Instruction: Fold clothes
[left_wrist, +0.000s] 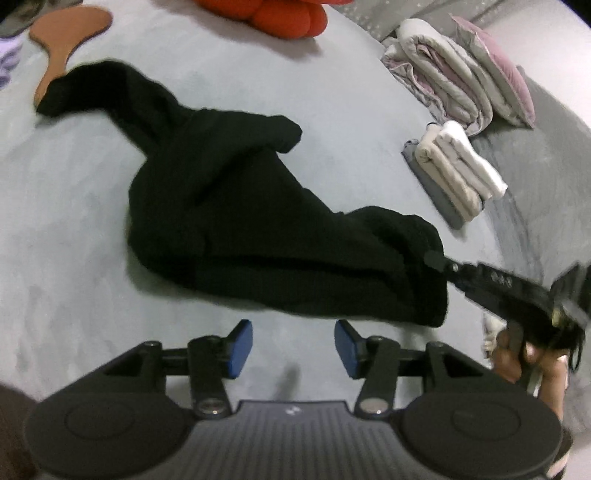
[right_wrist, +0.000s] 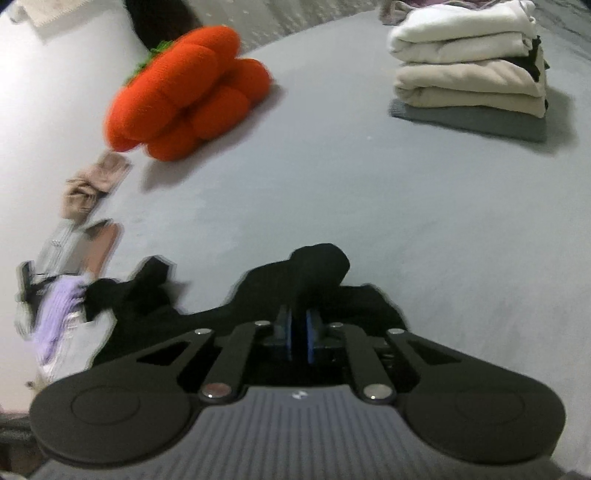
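Lying across the grey bed (left_wrist: 92, 221) in the left wrist view, the black garment (left_wrist: 236, 206) is rumpled and only partly gathered. Its long axis runs from the far left, where a narrow end points to a brown board (left_wrist: 66, 33), down to the near right. There the right hand-held gripper (left_wrist: 439, 260) meets its broad end. The left hand-held gripper (left_wrist: 293, 349) hovers just before the near edge with its fingers spread, holding nothing. A folded stack (left_wrist: 458, 170) sits well apart on the right, so some clothes lie folded already, while this one does not.

In the right wrist view, the right hand-held gripper (right_wrist: 298, 334) is pressed together, pinching black cloth.
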